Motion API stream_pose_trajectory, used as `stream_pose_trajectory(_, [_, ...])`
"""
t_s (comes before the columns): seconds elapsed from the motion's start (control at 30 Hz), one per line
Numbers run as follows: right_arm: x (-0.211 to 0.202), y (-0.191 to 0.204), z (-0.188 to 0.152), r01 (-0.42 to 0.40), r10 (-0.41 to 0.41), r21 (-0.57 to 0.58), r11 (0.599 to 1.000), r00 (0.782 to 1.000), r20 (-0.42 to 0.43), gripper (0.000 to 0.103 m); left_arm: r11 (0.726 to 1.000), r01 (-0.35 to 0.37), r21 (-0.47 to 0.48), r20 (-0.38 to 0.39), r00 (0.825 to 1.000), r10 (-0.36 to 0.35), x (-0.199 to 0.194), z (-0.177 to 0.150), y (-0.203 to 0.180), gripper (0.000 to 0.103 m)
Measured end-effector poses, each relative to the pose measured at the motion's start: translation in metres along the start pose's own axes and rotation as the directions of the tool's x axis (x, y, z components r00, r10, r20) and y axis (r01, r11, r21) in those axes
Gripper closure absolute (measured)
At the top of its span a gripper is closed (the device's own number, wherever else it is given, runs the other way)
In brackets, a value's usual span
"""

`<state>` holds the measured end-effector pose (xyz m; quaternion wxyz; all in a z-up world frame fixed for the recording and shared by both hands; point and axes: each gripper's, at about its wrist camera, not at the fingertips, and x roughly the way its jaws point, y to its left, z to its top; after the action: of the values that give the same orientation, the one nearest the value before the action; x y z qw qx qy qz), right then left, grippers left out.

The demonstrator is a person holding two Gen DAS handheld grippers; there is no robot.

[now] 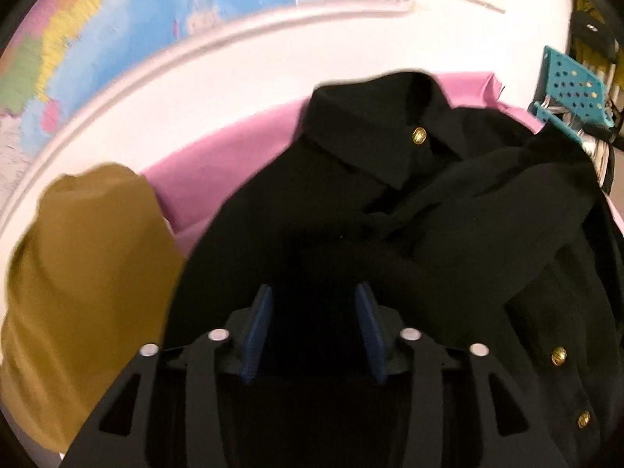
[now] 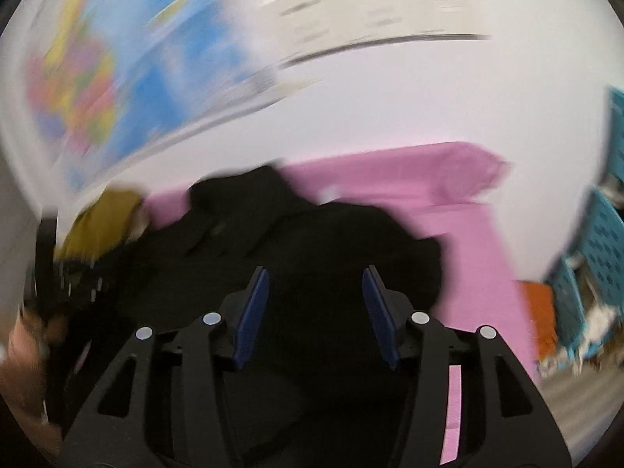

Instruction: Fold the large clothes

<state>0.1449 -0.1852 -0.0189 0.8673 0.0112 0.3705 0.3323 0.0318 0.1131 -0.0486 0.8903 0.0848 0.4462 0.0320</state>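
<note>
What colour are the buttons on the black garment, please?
Gold; the buttons show best in the left wrist view.

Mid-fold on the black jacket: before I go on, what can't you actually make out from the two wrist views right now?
- Right wrist view: motion blur smears the black jacket; its folds and buttons are unreadable.
- Both views: the jacket's near hem is hidden behind the left gripper and right gripper.
- Left wrist view: the mustard garment is cut by the left edge; its type is unclear.
- Left wrist view: the jacket covers most of the pink cloth.
</note>
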Motion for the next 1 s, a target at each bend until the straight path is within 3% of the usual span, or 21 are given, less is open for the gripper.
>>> stream_pose_trajectory(0.17, [0.056,0.048,-0.016,-0.095,0.077,-0.11,0.989,0.983,-0.165,0.056,0.999,-0.033,-0.014,0.113,0.993,0.035,-0.061,-0.023,0.021,0.045])
stream_pose_trajectory(0.27, [0.087,0.056,-0.022,-0.09,0.061,-0.11,0.99,0.969,-0.241,0.055,0.996,-0.073,-0.06,0.132,0.988,0.08,-0.089,-0.047,0.045,0.042])
stream_pose_trajectory(0.43, [0.068,0.069,-0.02,-0.111,0.093,-0.083,0.99,0.976,-0.195,0.054,0.99,-0.078,-0.119,0.068,0.994,0.086,-0.105,-0.095,0.076,0.039])
stream_pose_trajectory(0.5, [0.053,0.086,-0.022,-0.156,0.135,-0.109,0.982,0.975,-0.177,0.054,0.989,-0.052,-0.142,0.045,0.997,0.059,-0.106,-0.118,0.083,0.039])
stream_pose_trajectory(0.6, [0.036,0.124,-0.027,-0.264,0.236,-0.153,0.952,0.955,-0.179,0.051,0.988,-0.004,-0.154,0.035,0.999,0.01,-0.107,-0.144,0.082,0.039])
stream_pose_trajectory(0.7, [0.029,0.162,-0.042,-0.38,0.335,-0.194,0.904,0.914,-0.23,0.047,0.992,0.029,-0.124,0.022,0.999,-0.026,-0.105,-0.161,0.072,0.038])
stream_pose_trajectory(0.77, [0.028,0.195,-0.054,-0.465,0.4,-0.225,0.856,0.872,-0.281,0.047,0.995,0.027,-0.096,-0.004,1.0,-0.027,-0.099,-0.17,0.065,0.038])
stream_pose_trajectory(0.83, [0.028,0.224,-0.068,-0.522,0.439,-0.254,0.814,0.84,-0.318,0.047,0.996,0.031,-0.087,-0.024,0.999,-0.033,-0.094,-0.174,0.063,0.053])
stream_pose_trajectory(0.9, [0.03,0.254,-0.082,-0.6,0.494,-0.267,0.754,0.786,-0.371,0.047,0.996,0.026,-0.084,-0.028,0.999,-0.028,-0.093,-0.176,0.065,0.09])
stream_pose_trajectory(0.93, [0.033,0.271,-0.091,-0.632,0.512,-0.27,0.726,0.759,-0.401,0.047,0.995,0.029,-0.095,-0.022,0.999,-0.031,-0.094,-0.175,0.067,0.096])
stream_pose_trajectory(1.0, [0.037,0.294,-0.104,-0.681,0.547,-0.254,0.687,0.714,-0.437,0.047,0.989,0.055,-0.136,0.01,0.998,-0.054,-0.101,-0.17,0.077,0.099])
